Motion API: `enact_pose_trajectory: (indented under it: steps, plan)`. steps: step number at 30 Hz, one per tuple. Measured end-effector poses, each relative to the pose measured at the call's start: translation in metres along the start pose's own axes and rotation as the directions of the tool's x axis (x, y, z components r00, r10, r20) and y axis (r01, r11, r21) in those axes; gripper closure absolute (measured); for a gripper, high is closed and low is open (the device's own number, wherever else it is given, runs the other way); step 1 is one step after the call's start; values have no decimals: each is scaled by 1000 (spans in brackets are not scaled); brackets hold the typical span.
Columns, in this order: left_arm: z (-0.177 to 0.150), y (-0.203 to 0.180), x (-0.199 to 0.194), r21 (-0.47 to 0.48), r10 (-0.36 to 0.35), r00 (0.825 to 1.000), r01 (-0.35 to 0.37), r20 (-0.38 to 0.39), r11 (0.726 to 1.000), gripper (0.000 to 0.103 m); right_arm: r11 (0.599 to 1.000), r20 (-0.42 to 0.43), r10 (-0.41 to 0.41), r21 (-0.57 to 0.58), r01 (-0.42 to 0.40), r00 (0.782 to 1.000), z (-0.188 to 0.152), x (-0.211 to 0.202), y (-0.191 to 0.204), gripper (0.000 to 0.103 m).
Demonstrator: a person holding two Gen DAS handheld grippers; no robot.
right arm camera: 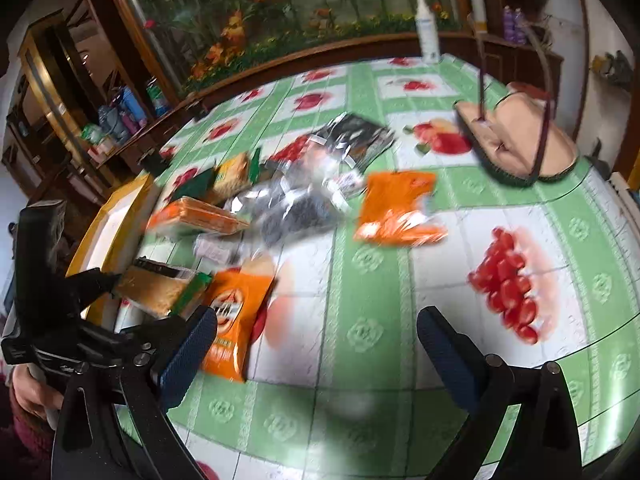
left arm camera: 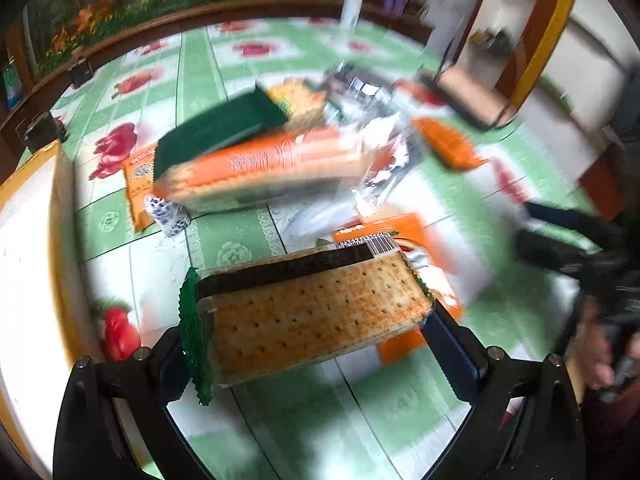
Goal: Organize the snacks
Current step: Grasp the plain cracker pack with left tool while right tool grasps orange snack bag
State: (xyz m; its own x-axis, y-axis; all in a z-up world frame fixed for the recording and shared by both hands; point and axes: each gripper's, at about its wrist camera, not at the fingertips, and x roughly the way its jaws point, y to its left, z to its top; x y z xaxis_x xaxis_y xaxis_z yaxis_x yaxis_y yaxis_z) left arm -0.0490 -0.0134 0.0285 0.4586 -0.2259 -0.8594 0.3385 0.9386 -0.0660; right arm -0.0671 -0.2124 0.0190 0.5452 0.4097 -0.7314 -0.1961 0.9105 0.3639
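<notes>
Left hand-held gripper (left arm camera: 316, 344) is clamped on a cracker pack (left arm camera: 312, 312); right hand-held gripper (right arm camera: 316, 344) gapes wide, holding nothing.

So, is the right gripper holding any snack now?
No, the right gripper is open, with only the tablecloth between its fingers.

Long orange cracker pack (left arm camera: 272, 164) lies behind clear-wrapped cracker pack (left arm camera: 316, 312); dark green box (left arm camera: 216, 128) rests on it; woven beige bag (left arm camera: 468, 100) far right
</notes>
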Motion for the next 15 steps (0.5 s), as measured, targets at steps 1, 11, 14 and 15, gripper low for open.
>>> enact_pose_trajectory:
  steps: [1, 11, 14, 15]
  plan:
    - [-2, 2, -10, -2, 21, 999, -21, 30, 1000, 2, 1000, -11, 1, -9, -1, 1000, -1, 3, 4, 1]
    - [-11, 31, -50, -77, 144, 976, -133, 162, 988, 2, 994, -113, -27, -110, 15, 993, -4, 46, 66, 1]
    - [-16, 41, -51, -112, 130, 978, -113, 165, 987, 2, 987, -119, -86, -142, 69, 989, -5, 55, 80, 1]
    - [-17, 43, -51, -121, 126, 978, -107, 163, 987, 2, 985, -117, -100, -151, 82, 988, -5, 58, 84, 2]
